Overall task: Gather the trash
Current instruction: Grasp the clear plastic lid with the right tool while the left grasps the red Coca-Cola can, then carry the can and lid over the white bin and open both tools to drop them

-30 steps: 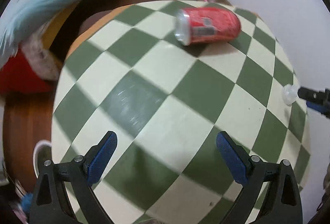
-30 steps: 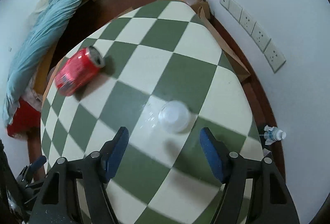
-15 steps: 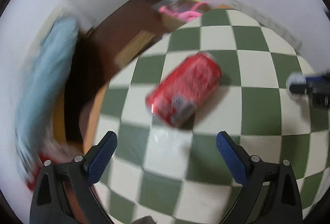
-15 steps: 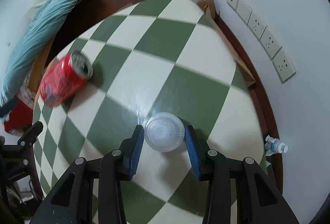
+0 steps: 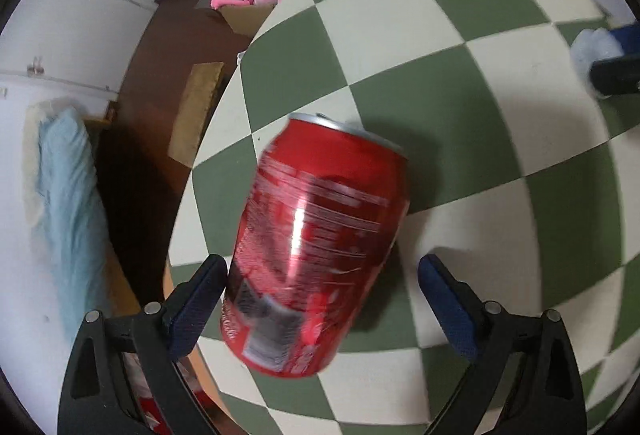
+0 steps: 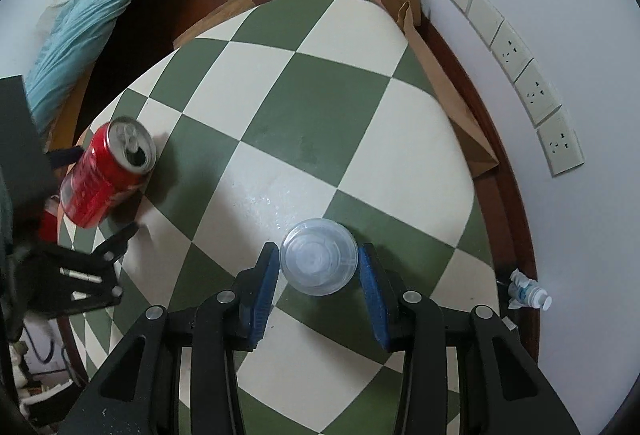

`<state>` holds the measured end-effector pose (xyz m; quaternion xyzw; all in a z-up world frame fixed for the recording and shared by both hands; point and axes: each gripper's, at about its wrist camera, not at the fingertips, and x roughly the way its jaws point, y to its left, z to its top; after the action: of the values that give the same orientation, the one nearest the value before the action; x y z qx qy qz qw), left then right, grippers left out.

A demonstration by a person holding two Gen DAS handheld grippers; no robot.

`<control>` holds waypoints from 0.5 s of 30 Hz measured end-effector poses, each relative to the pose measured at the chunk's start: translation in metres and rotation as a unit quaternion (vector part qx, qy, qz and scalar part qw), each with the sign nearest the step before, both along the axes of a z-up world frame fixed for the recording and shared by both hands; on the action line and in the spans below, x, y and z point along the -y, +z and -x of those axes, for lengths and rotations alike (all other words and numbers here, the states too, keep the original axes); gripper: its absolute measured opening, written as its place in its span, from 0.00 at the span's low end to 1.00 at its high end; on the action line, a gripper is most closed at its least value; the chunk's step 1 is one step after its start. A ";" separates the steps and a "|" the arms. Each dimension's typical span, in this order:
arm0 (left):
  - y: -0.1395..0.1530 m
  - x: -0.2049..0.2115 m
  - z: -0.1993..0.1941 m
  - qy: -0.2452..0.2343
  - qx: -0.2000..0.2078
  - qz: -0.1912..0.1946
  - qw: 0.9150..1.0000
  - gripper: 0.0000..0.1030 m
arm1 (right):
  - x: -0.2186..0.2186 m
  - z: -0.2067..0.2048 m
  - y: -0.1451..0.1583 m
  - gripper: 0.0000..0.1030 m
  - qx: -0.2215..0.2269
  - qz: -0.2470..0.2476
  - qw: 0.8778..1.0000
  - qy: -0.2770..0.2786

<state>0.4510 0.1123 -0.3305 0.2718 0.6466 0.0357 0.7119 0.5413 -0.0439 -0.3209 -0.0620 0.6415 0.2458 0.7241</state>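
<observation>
Both pieces sit between fingers: your left hand-held gripper (image 5: 320, 291), spread wide, straddles the can (image 5: 316, 251) lying on the counter (image 5: 460, 123) with its long axis pointing ahead, while your right hand-held gripper (image 6: 318, 275) clasps the cup (image 6: 318, 261).

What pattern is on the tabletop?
Green and cream checks on the table, clearest in the right wrist view.
</observation>
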 end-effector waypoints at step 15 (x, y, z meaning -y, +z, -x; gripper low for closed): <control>0.028 -0.053 0.055 0.329 0.041 0.245 0.911 0.70 | -0.002 0.033 -0.004 0.42 -0.038 -0.018 0.998 0.043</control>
<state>0.3958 0.1657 -0.3022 -0.1416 0.6582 0.1195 0.7297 0.5086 -0.0415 -0.3250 -0.0668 0.6611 0.2901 0.6888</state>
